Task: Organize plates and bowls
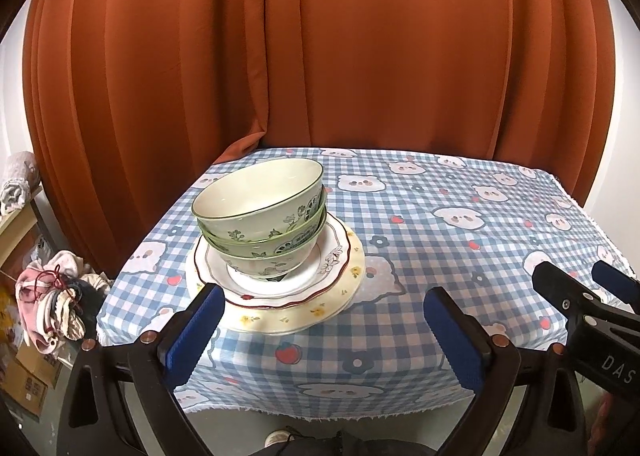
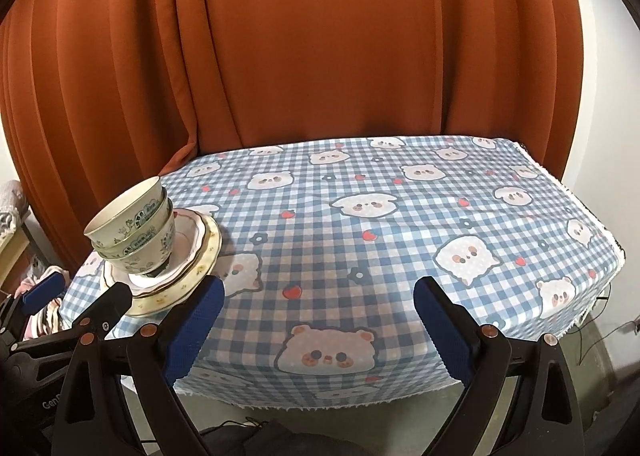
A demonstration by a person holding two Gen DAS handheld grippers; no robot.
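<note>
Three green-patterned bowls (image 1: 260,212) sit nested and leaning in a stack. The stack rests on a white scalloped plate with a red rim (image 1: 336,256), which lies on a cream plate with yellow flowers (image 1: 344,296), at the table's left side. My left gripper (image 1: 324,332) stands open just in front of the plates, holding nothing. To its right, my right gripper (image 1: 580,276) hovers over the cloth. In the right wrist view the bowls (image 2: 132,224) and plates (image 2: 200,252) are at the left. There my right gripper (image 2: 320,330) is open and empty over the near table edge, with my left gripper (image 2: 82,290) beside it.
A blue checked tablecloth with bear prints (image 1: 440,216) covers the table, whose near edge (image 1: 320,408) is frayed. An orange curtain (image 1: 320,56) hangs close behind. A pile of clothes (image 1: 52,296), cardboard boxes (image 1: 28,380) and a shelf (image 1: 16,212) are off the left side.
</note>
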